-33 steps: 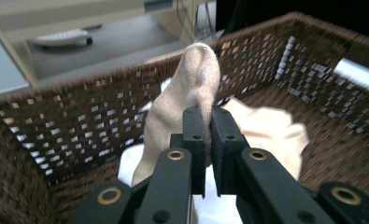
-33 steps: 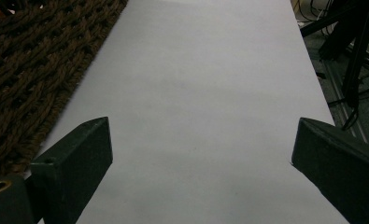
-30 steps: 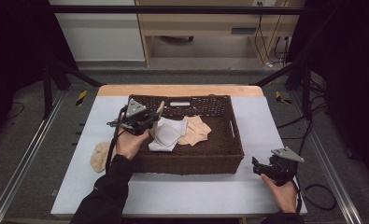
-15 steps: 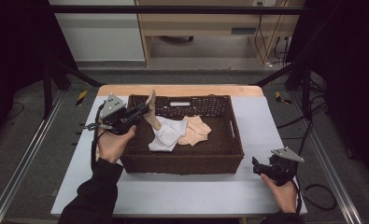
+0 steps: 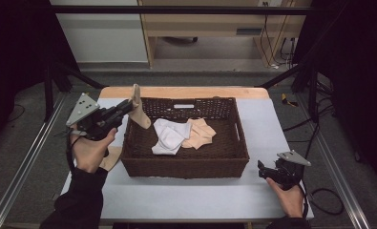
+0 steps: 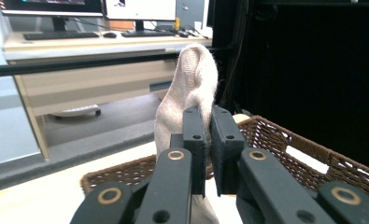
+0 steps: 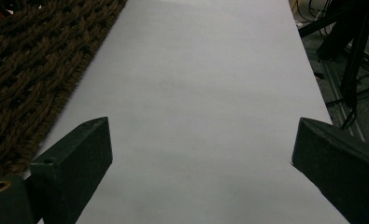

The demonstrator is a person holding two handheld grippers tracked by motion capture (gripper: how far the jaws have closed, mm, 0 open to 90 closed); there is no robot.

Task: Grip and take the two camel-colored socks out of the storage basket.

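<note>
My left gripper (image 5: 129, 106) is shut on a beige sock (image 5: 139, 110) and holds it in the air over the left rim of the brown wicker basket (image 5: 186, 168). In the left gripper view the sock (image 6: 188, 88) stands up between the two closed jaws of that gripper (image 6: 209, 122). A white cloth (image 5: 169, 136) and a peach cloth (image 5: 201, 133) lie inside the basket. My right gripper (image 5: 267, 171) rests near the table's front right corner, its jaws wide apart (image 7: 201, 154) with nothing between them.
Another beige piece (image 5: 110, 158) lies on the white table (image 5: 176, 200) just left of the basket, partly hidden by the person's hand. The basket's woven wall (image 7: 28, 60) is to the left of the right gripper. Metal frame rails run along both sides of the table.
My left gripper has lifted the beige sock out of the basket, moving up and to the left past the rim. The right gripper has stayed put.
</note>
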